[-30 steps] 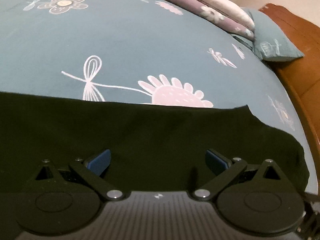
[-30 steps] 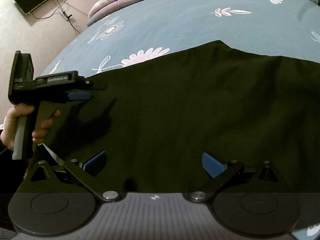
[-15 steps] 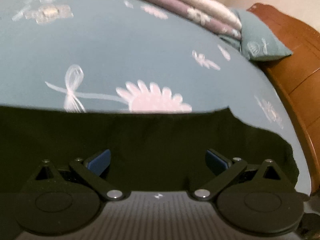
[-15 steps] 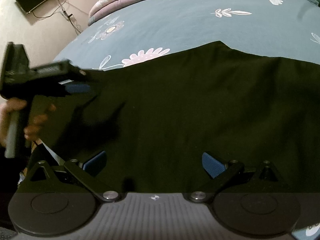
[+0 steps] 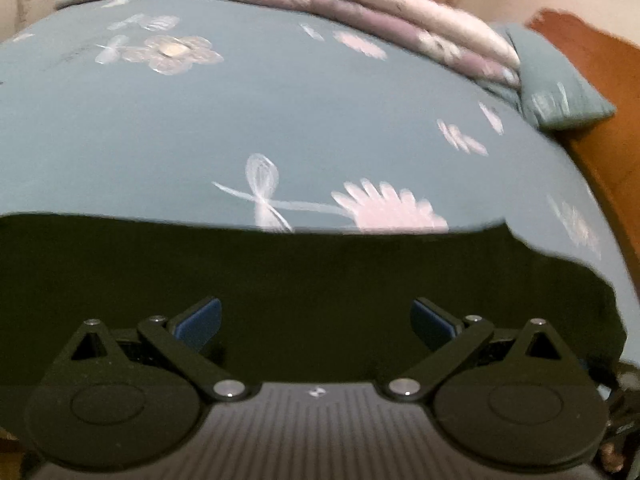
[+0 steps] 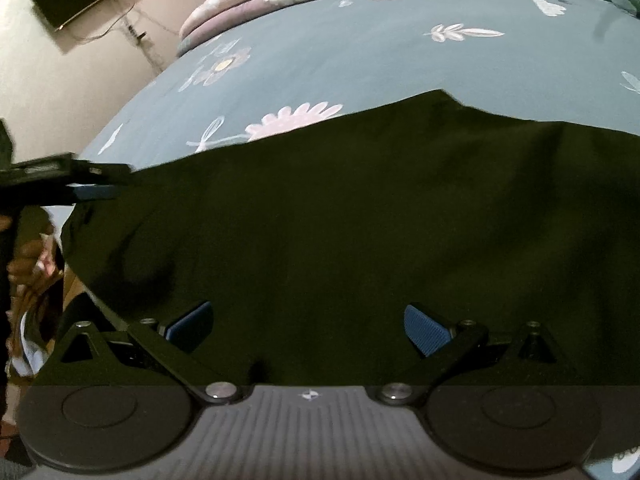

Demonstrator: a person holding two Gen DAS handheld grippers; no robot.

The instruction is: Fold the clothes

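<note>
Across the lower half of both wrist views, the black garment (image 6: 360, 220) lies spread flat on the bed (image 6: 360, 48), with its long axis running left to right in frame and its far edge cutting straight across the floral sheet. A peak in that edge sits upper right of centre in the right wrist view.

The right hand-held gripper (image 6: 308, 326) hangs over the cloth's middle, jaws wide, nothing between the blue pads (image 6: 426, 330). The left hand-held gripper (image 5: 316, 322) is also spread wide and empty. In its own view it points at the far edge; its corner drops away at right (image 5: 580, 280). In the right wrist view the left one (image 6: 76, 184) shows at the left frame edge, right at the garment's left end, so the left hand is nearer that end and the right is nearer the middle.

Whether the cloth is single-layer or already doubled cannot be told; it is too dark to see any seam. It fits both a piece laid out for folding and one part-folded.

Against one second ago: the left hand-held gripper has slid left and partly out of frame in the right wrist view. Its own view swung, blurred and came back near where it was. The garment outline is unchanged. The right view is steady.
</note>
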